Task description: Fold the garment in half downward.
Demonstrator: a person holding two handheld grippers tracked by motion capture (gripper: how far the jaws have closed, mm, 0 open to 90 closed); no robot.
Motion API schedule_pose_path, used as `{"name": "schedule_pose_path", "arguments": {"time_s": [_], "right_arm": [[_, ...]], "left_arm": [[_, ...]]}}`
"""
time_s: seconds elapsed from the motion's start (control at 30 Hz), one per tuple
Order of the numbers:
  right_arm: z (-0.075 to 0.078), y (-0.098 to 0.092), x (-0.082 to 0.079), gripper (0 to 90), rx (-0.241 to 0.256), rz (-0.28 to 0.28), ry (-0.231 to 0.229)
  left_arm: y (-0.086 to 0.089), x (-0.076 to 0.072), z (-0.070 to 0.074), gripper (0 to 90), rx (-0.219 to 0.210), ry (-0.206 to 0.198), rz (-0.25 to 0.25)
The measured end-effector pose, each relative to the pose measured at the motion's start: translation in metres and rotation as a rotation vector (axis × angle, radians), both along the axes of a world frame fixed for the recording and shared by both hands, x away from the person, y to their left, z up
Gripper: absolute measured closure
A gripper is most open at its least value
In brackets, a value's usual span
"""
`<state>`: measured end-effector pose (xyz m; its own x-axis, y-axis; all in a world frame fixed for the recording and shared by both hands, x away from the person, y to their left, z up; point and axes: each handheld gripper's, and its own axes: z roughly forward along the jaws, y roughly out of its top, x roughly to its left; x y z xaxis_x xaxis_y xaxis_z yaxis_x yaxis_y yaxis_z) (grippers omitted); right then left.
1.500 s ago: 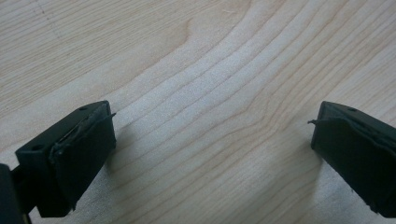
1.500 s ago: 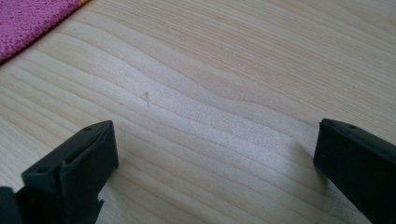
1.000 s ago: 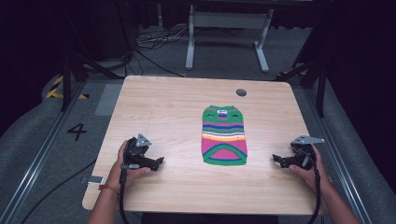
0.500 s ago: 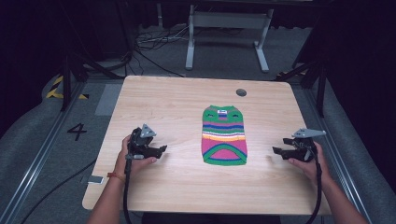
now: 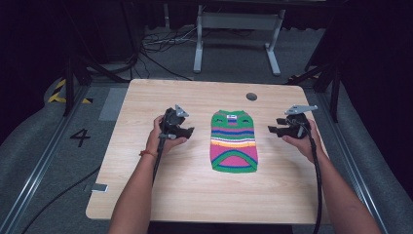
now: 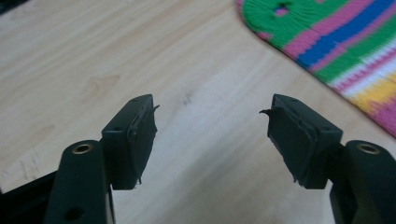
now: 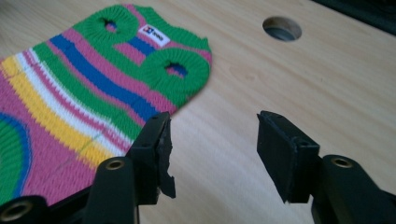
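- A white label (image 7: 153,33) sits at the neck of the knitted garment (image 5: 234,141); it bears small dark print, too small to read
- On the floor left of the table (image 5: 146,195) a painted "4" (image 5: 80,137) shows in the high view
- The knitted garment is a small sleeveless sweater lying flat near the middle of the table, neck end away from the person, between the two grippers and apart from both
- Its bands run green, pink, blue, white and yellow across the body; two round green-ribbed armholes (image 7: 173,68) lie near the neck, and the lower end carries a green arch on pink
- The left gripper (image 6: 208,123) hovers over bare wood just left of the sweater, jaws spread wide, nothing between them
- The right gripper (image 7: 212,140) is held just right of the sweater's edge, jaws likewise wide apart and empty
- A round cable hole (image 7: 281,28) lies in the tabletop beyond the sweater
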<state>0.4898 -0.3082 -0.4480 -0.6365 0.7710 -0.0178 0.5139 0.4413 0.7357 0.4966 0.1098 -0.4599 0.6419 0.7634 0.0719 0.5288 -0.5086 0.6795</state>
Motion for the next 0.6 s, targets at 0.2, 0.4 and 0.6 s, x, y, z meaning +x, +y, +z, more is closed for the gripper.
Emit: {"name": "schedule_pose_path", "arguments": {"time_s": [0.2, 0.4, 0.6], "right_arm": [[0.0, 0.023, 0.03, 49.4, 0.006, 0.017, 0.01], [-0.005, 0.044, 0.052, 53.0, 0.0, 0.035, 0.027], [-0.018, 0.055, 0.071, 55.4, 0.003, 0.003, 0.054]], "left_arm": [[-0.025, 0.027, -0.005, 35.1, -0.012, 0.041, -0.003], [-0.044, 0.047, -0.018, 37.5, -0.022, 0.071, 0.004], [-0.06, 0.066, -0.025, 39.2, -0.035, 0.071, 0.074]]}}
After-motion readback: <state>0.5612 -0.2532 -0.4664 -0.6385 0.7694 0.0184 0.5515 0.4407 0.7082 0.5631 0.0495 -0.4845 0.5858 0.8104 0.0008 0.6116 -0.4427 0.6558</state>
